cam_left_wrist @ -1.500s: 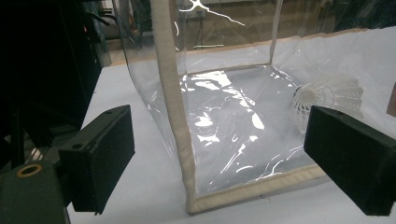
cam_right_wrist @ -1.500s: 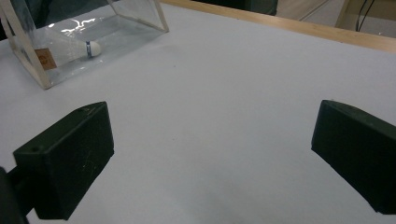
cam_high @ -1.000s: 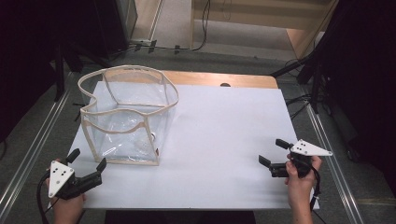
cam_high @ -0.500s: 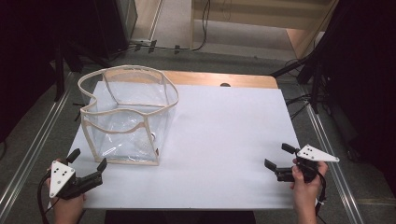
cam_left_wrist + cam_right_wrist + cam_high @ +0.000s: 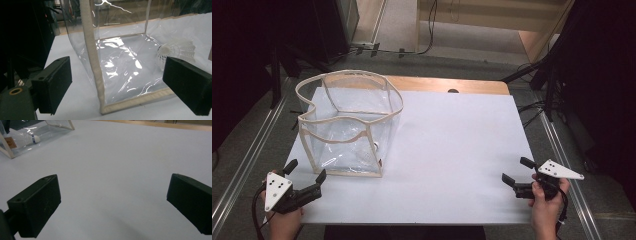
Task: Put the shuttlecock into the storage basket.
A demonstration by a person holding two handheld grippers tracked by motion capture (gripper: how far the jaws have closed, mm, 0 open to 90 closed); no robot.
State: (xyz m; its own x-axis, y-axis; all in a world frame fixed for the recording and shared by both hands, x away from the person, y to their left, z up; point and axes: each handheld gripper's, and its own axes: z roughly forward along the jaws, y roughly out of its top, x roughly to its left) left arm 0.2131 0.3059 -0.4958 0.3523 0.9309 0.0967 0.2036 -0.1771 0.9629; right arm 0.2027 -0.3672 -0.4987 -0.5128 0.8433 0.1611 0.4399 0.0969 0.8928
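Clear plastic forms a soft, open-topped bag (image 5: 349, 127) with cream fabric edging, standing in the left half of the high view on a white table (image 5: 452, 150). Inside it, low against the near wall, lies a white shuttlecock (image 5: 177, 50), seen at the right of the left gripper view.

At the lower left of the high view, the left gripper (image 5: 304, 175) rests near the bag's near corner, jaws spread wide and holding nothing. Its own view looks straight at the bag's padded corner seam (image 5: 93, 57), which sits between the two jaws but apart from both.

At the lower right, the right gripper (image 5: 518, 171) hovers well apart from the bag, jaws likewise spread and empty over bare table.

Judging from this, the next move is steadying the bag: pinching the stiff fabric edging should hold better than the slippery, floppy plastic, leaving the right gripper free to reach in from above.
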